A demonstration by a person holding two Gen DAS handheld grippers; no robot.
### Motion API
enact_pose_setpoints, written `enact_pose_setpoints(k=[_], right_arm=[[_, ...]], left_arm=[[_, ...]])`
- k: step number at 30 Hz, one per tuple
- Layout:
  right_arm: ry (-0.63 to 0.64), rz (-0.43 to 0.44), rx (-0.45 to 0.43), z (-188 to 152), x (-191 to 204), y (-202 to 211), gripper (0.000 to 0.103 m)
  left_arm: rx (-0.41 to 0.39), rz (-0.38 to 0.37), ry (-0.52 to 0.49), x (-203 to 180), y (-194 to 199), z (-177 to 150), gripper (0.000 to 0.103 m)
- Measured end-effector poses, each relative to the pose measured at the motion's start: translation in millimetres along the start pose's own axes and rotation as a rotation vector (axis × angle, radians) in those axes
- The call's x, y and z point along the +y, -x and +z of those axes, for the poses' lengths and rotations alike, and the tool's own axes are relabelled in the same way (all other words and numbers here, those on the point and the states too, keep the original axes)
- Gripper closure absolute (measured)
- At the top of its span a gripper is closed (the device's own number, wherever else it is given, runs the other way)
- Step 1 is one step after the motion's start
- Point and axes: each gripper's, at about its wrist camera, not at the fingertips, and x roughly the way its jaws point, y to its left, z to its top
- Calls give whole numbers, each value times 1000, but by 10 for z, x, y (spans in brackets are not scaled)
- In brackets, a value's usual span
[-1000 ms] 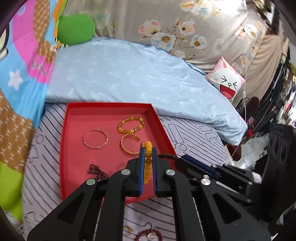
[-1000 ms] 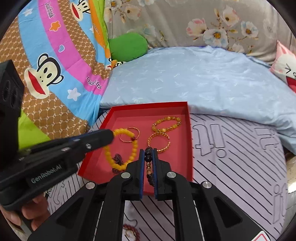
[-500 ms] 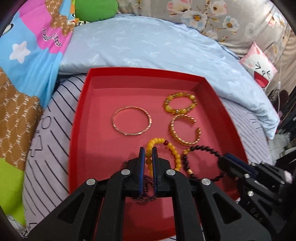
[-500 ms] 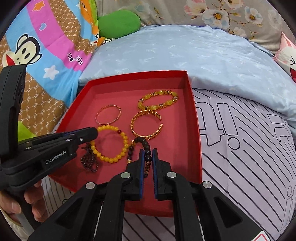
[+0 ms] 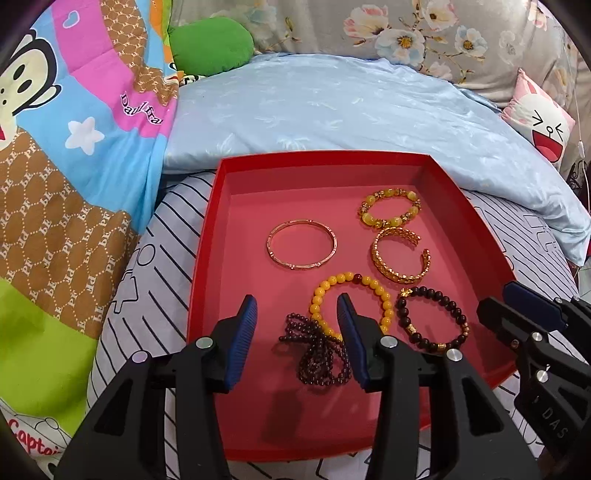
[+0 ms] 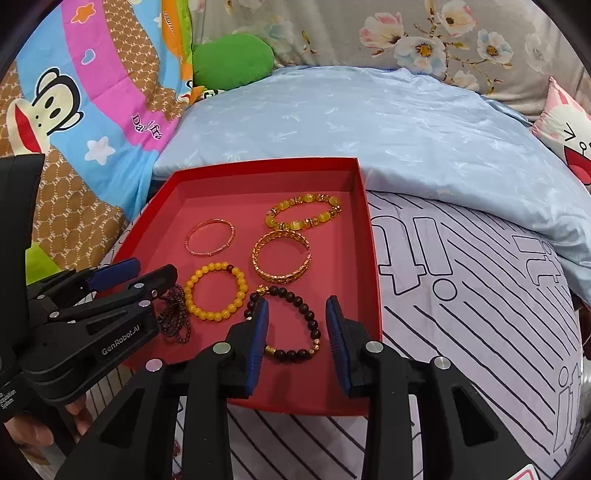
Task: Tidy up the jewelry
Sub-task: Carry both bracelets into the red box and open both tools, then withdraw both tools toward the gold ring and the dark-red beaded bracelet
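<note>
Left gripper (image 5: 297, 321) and right gripper (image 6: 297, 321), both spread wide and empty, hover over the near end of a red tray (image 5: 207, 236) on a bed; yellow bead bracelet (image 5: 351, 299) and dark bead bracelet (image 6: 286, 321) lie inside, gold bangles beyond

Bed covered by pale lilac sheet (image 6: 461, 280) printed with black stripes and outlined letters. Pale blue quilted duvet (image 5: 332, 107) bunched across the far side. Multicoloured cartoon-monkey blanket (image 6: 74, 110) heaped at left. Rounded green plush cushion (image 5: 212, 44) behind it. Grey floral fabric (image 5: 424, 33) along the back. Pink-and-white laughing-face pillow (image 5: 543, 122) at far right. Even, bright lighting.
</note>
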Motion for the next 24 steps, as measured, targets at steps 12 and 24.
enact_pose_setpoints(k=[12,24], right_arm=[[14,23,-22,-200,122,405,71],[21,28,17,-754,172,754,71]], left_arm=[[-32,7,14,25,416,-190,60],[-15,22,29,103,812,-732,60]])
